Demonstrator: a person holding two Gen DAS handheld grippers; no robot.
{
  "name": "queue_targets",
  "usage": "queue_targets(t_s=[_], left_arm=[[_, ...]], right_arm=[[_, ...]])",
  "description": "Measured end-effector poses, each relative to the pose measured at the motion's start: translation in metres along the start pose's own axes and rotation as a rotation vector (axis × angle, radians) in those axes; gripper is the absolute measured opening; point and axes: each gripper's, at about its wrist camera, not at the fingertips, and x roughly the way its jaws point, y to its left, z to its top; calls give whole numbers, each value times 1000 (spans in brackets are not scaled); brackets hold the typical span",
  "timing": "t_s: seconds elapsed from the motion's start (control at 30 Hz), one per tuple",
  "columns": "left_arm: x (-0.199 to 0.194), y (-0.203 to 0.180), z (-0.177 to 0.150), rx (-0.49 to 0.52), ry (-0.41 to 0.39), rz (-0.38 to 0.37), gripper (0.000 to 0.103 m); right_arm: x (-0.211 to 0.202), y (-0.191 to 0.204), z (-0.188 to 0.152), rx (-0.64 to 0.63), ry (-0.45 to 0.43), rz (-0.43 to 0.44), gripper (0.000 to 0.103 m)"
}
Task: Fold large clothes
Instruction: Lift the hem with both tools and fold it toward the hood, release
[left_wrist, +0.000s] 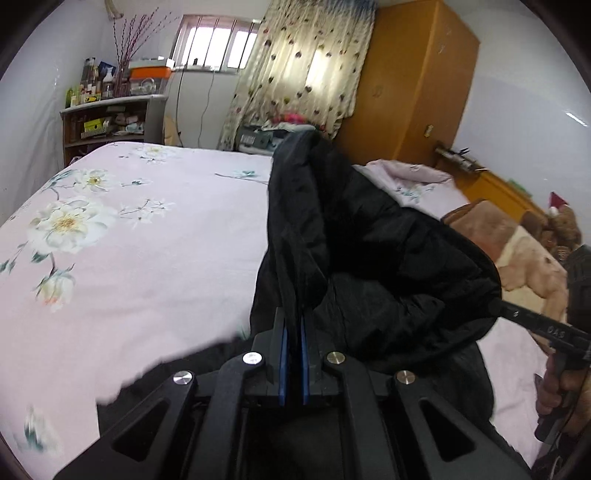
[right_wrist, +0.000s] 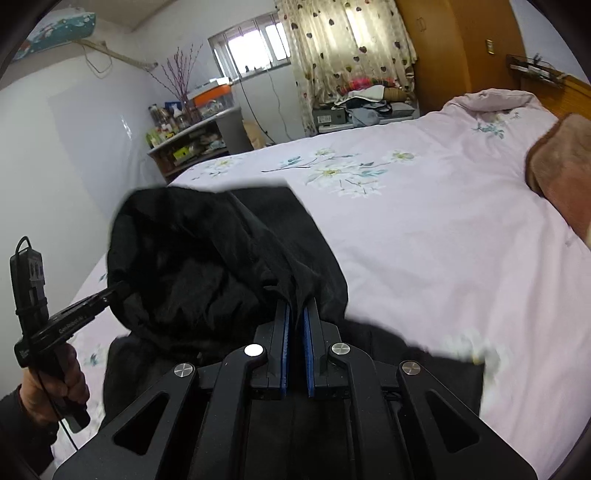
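Black garment (left_wrist: 369, 251) is bunched up and lifted above the pink floral bedsheet (left_wrist: 129, 258), with its lower part trailing down toward the bed edge near you.

Left wrist view: your left gripper (left_wrist: 294, 317) has its blue-padded fingers (left_wrist: 283, 354) pinched narrow on a fold of the fabric, cloth running up between them. Off to the right, your right gripper (left_wrist: 496, 306) bites the far edge of the same bunch, your right hand (left_wrist: 561, 391) on its handle. Behind: heart-print curtain (left_wrist: 295, 66), orange wardrobe (left_wrist: 413, 81), cluttered shelf (left_wrist: 107, 114), brown blanket (left_wrist: 517, 240) on the bed's right side.

Right wrist view: your right gripper (right_wrist: 296, 310) is also squeezed narrow on a pleat of the garment (right_wrist: 207, 266), fabric gripped between the blue pads (right_wrist: 308, 354). At left, your left gripper (right_wrist: 112, 288) clamps the opposite rim of the bunch, left hand (right_wrist: 55, 387) wrapped on the grip. Sheet (right_wrist: 424, 240) spreads beyond, blanket (right_wrist: 561, 173) at far right, curtain (right_wrist: 343, 51) and shelf (right_wrist: 184, 144) at the back.
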Motion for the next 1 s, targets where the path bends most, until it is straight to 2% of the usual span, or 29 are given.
queue_targets(t_s=[0.1, 0.27, 0.3, 0.43, 0.53, 0.6, 0.67, 0.73, 0.8, 0.87, 0.93, 0.97, 1.0], left_arm=[[-23, -6, -25, 19, 11, -5, 7], [-40, 0, -67, -8, 97, -9, 7], [-45, 2, -75, -22, 108, -10, 10], [-64, 11, -101, -54, 149, 6, 10], [-78, 16, -112, -70, 164, 23, 10], [-87, 17, -113, -80, 153, 30, 10], [-98, 15, -109, -86, 124, 44, 13], [-101, 14, -100, -100, 92, 36, 33], [-100, 11, -93, -101, 56, 20, 47], [-90, 4, -84, -80, 44, 5, 49], [-76, -2, -83, -67, 64, -11, 49], [-68, -4, -83, -59, 80, -15, 49], [-65, -6, -85, -51, 88, -19, 49]], right_arm=[[-20, 1, -34, 2, 25, -7, 7], [-23, -7, -87, 49, 131, 3, 7], [-24, -10, -95, 67, 153, 17, 7], [-33, -17, -115, 99, 198, 28, 7], [-42, -20, -118, 145, 199, 49, 19], [-45, -20, -115, 171, 187, 75, 37], [-45, -19, -108, 203, 166, 106, 45], [-38, -17, -102, 239, 164, 147, 45], [-24, -17, -98, 270, 177, 154, 45], [-7, -11, -101, 296, 218, 166, 45], [18, -3, -105, 324, 286, 191, 45], [25, 3, -107, 321, 304, 206, 41], [27, 12, -110, 300, 304, 215, 14]])
